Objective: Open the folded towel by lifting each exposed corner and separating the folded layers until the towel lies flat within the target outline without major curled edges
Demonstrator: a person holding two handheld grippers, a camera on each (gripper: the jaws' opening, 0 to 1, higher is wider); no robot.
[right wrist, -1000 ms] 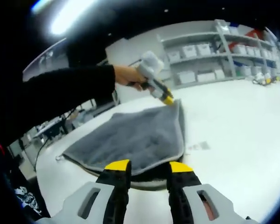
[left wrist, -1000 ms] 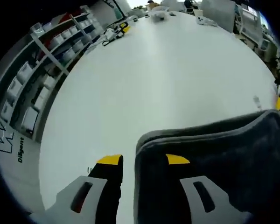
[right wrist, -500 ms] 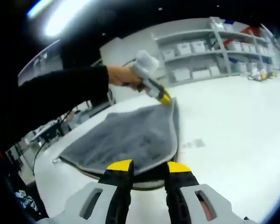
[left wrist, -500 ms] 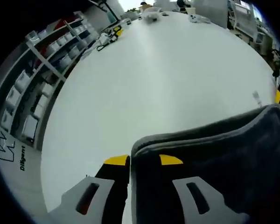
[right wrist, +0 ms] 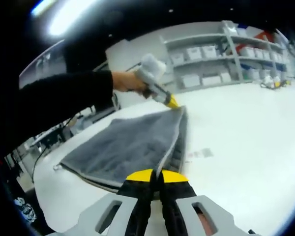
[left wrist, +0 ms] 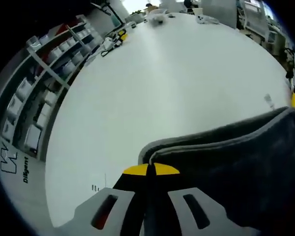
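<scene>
- Left gripper (left wrist: 151, 169) is clenched on the grey towel's (right wrist: 132, 142) top-layer corner; right gripper (right wrist: 155, 176) pinches its near corner.
- Uneven lifting could drag lower layers across the white table (left wrist: 177, 88).

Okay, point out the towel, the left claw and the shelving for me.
towel (right wrist: 128, 145): right gripper view, middle of its grey top layer.
left claw (right wrist: 173, 102): right gripper view, yellow tips pinching the towel's far corner.
shelving (right wrist: 221, 54): right gripper view, shelf rows with white bins.
</scene>
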